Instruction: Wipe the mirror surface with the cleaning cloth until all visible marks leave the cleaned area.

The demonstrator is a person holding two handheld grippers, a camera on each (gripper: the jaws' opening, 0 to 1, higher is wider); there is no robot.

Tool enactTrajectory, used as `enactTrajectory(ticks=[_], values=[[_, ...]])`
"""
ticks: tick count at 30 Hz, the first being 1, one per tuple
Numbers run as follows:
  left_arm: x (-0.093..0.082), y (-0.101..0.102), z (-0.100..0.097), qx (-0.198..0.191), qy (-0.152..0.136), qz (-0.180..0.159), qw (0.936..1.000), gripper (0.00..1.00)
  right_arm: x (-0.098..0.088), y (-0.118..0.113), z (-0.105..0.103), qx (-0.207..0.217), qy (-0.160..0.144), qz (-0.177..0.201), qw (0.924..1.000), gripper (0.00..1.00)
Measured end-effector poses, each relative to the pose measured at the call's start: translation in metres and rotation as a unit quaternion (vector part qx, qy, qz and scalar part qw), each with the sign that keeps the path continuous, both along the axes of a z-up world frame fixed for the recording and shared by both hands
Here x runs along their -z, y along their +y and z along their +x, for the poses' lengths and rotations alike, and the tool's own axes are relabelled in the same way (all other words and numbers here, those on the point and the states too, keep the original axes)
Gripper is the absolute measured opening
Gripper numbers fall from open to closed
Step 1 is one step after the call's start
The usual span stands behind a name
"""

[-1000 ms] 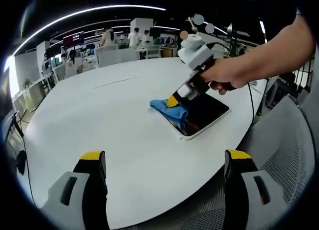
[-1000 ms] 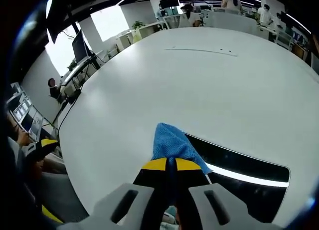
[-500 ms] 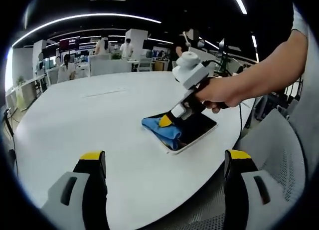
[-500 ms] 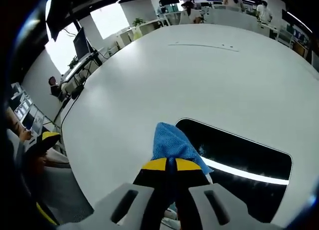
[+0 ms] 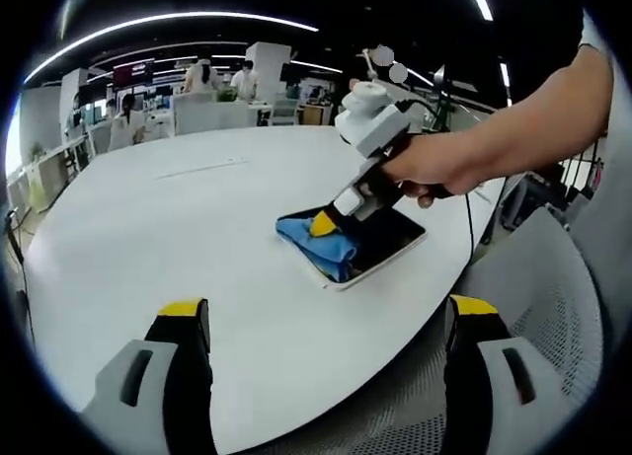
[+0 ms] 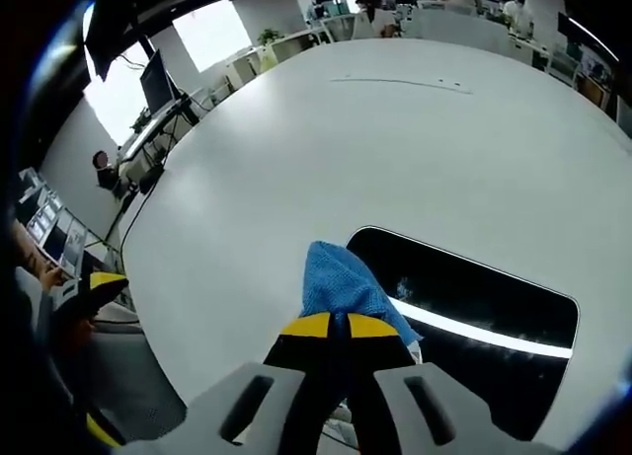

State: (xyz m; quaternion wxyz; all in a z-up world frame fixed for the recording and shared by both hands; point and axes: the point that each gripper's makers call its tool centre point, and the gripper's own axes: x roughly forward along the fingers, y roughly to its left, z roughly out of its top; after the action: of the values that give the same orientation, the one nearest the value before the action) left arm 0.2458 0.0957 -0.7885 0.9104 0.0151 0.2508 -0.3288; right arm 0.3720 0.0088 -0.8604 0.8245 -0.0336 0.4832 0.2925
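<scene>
Here the right gripper (image 6: pixel 334 326) had its yellow-tipped jaws pressed together on the blue cleaning cloth (image 6: pixel 341 285), and the cloth lay bunched on the near left end of the mirror (image 6: pixel 474 302). The mirror, a dark rounded rectangle with a pale rim, lay flat on the white round table (image 6: pixel 395 149), and a bright strip of ceiling light was reflected along its glass; a few faint specks showed on the glass just beside the cloth. In the left gripper view the same right gripper (image 5: pixel 321 224) came in from the right, held in a person's hand (image 5: pixel 427 169), its tip pushing the cloth (image 5: pixel 318 242) down onto the end of the mirror (image 5: pixel 380 240) that lay nearer the middle of the table (image 5: pixel 178 238). The left gripper (image 5: pixel 331 322) hung back at the table's near edge with its two jaws set wide apart and nothing between them, well apart from the mirror. A grey mesh chair (image 5: pixel 553 307) stood beside the table at the right of that view.
</scene>
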Motion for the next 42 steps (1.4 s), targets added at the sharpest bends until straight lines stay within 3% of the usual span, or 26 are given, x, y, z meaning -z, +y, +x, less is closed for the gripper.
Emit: enactTrajectory(ticks=[4, 11, 14, 17, 23, 42], values=[[0.002, 0.001, -0.001, 0.001, 0.003, 0.008, 1.0000, 0.99, 0.000, -0.001, -0.009, 0.005, 0.016, 0.002, 0.9999, 0.00], [0.004, 0.002, -0.001, -0.002, 0.005, 0.015, 0.9999, 0.99, 0.000, 0.000, -0.009, -0.012, 0.000, -0.007, 0.9999, 0.00], [0.005, 0.003, -0.001, -0.004, 0.004, 0.019, 0.9998, 0.99, 0.000, 0.000, -0.008, -0.065, -0.027, -0.026, 0.9972, 0.00], [0.005, 0.004, -0.001, -0.004, 0.005, 0.022, 0.9997, 0.99, 0.001, -0.001, -0.008, -0.047, -0.017, -0.024, 0.9985, 0.00], [0.005, 0.004, 0.000, -0.006, 0.002, 0.024, 0.9997, 0.99, 0.001, -0.007, -0.008, -0.056, -0.024, -0.025, 0.9978, 0.00], [0.006, 0.006, 0.000, -0.009, 0.002, 0.028, 0.9996, 0.99, 0.002, -0.056, -0.003, -0.024, -0.013, -0.031, 0.9991, 0.00]])
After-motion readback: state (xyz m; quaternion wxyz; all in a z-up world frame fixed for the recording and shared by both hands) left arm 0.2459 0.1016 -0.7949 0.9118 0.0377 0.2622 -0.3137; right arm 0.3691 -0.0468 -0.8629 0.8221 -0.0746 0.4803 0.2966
